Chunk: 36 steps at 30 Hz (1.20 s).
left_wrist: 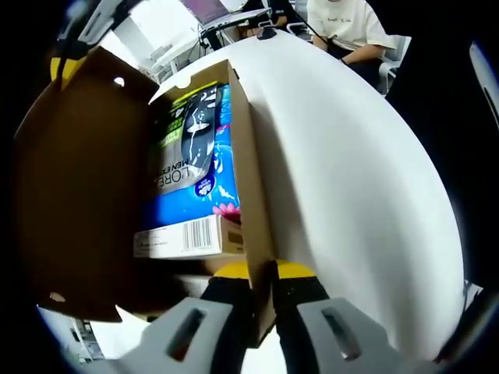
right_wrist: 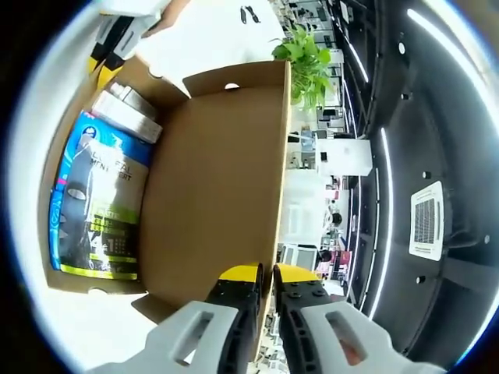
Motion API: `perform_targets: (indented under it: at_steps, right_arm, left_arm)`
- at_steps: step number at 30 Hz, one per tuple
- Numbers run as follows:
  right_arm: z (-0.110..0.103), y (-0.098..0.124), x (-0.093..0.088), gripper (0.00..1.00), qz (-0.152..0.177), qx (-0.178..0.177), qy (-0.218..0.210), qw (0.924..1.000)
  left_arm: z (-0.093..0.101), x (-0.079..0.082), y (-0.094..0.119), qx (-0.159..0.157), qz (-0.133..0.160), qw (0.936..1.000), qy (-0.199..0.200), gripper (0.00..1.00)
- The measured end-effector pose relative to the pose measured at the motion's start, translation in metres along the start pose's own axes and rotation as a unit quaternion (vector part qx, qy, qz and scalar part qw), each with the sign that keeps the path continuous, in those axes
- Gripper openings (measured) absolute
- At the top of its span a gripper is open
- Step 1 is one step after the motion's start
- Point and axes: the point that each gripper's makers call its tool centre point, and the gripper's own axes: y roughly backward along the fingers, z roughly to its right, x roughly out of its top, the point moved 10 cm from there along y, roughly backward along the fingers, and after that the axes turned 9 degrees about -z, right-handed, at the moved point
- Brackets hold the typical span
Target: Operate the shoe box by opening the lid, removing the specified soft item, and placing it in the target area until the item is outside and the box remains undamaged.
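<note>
The brown cardboard shoe box (left_wrist: pixel 253 156) lies open on a white table (left_wrist: pixel 351 156). Its lid (left_wrist: pixel 78 187) is swung up on the left. Inside lies a soft blue packet (left_wrist: pixel 191 164) with black and green print and a barcode end. My left gripper (left_wrist: pixel 263 271) is shut on the box's side wall, which runs up between the yellow tips. The right gripper (left_wrist: pixel 66 62) shows at the lid's far corner. In the right gripper view, my right gripper (right_wrist: pixel 267 274) is shut on the edge of the raised lid (right_wrist: pixel 218 179). There the blue packet (right_wrist: pixel 97 202) lies in the box, with the left gripper (right_wrist: pixel 109 54) beyond it.
A person in a cream shirt (left_wrist: pixel 343 23) sits at the table's far end beside a laptop. A green potted plant (right_wrist: pixel 308 62) stands past the table (right_wrist: pixel 203 39). Office desks and ceiling lights lie beyond.
</note>
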Motion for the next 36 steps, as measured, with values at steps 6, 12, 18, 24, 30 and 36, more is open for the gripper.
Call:
perform_targets:
  at_steps: [6, 12, 18, 24, 30, 36]
  right_arm:
    - [0.001, -0.002, 0.0, 0.04, 0.001, 0.004, -0.002, 1.0]
    - [0.004, -0.007, -0.001, 0.04, 0.001, 0.013, 0.0, 0.9999]
    - [0.008, -0.013, -0.002, 0.04, 0.003, 0.025, 0.0, 0.9997]
    - [0.011, -0.017, -0.001, 0.04, 0.002, 0.035, 0.004, 0.9994]
    - [0.012, -0.019, -0.003, 0.04, 0.007, 0.041, -0.002, 0.9991]
    - [0.014, -0.023, -0.003, 0.04, 0.008, 0.049, -0.004, 0.9988]
  left_arm:
    - [-0.002, 0.0, 0.0, 0.001, -0.001, 1.0, -0.001, 0.07]
    - [-0.003, 0.0, 0.0, 0.001, -0.001, 1.0, -0.001, 0.07]
    - [-0.003, 0.0, 0.0, 0.0, 0.0, 1.0, -0.001, 0.07]
    - [-0.003, 0.0, 0.0, 0.0, 0.0, 1.0, -0.001, 0.07]
    - [-0.002, 0.0, 0.0, 0.0, -0.001, 1.0, 0.001, 0.07]
    - [0.0, 0.0, 0.0, 0.001, -0.001, 1.0, -0.001, 0.07]
